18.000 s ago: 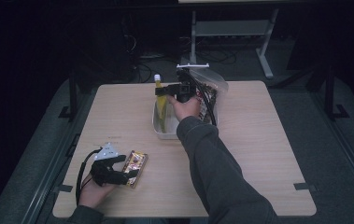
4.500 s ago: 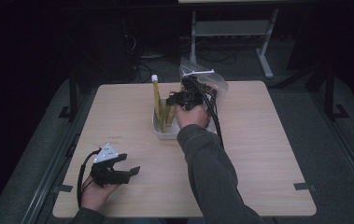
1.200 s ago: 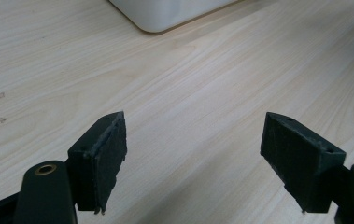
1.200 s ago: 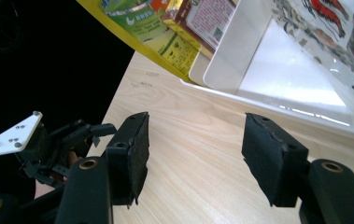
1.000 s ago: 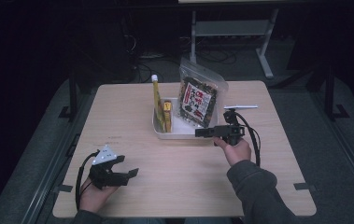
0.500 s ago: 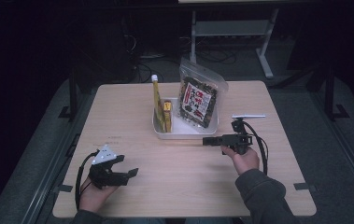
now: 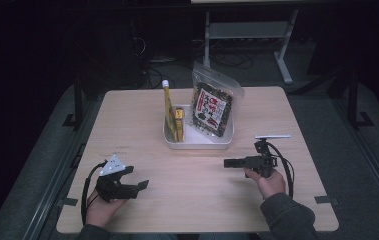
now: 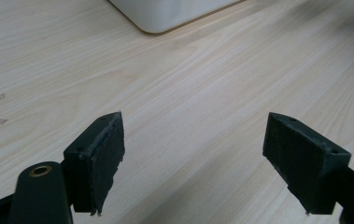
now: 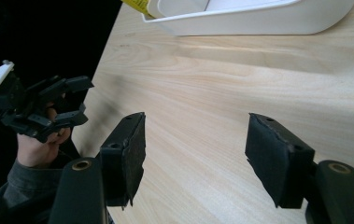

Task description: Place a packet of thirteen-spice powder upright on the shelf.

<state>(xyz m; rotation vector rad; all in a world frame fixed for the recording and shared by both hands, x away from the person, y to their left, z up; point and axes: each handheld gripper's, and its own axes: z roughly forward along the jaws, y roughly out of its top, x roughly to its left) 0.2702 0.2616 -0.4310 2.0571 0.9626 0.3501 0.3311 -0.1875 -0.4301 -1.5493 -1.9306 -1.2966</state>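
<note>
Your left gripper (image 7: pixel 136 186) and right gripper (image 7: pixel 229 163) gaped empty, the right's jaws having just been opening; a careless sweep could have toppled the upright pouch (image 7: pixel 212 106) in the tray (image 7: pixel 199 143)

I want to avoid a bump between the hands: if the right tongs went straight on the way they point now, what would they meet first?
Probably the left tongs in the other hand. The right tongs point level across bare table toward them, passing in front of the white tray. Depth is uncertain.
</note>
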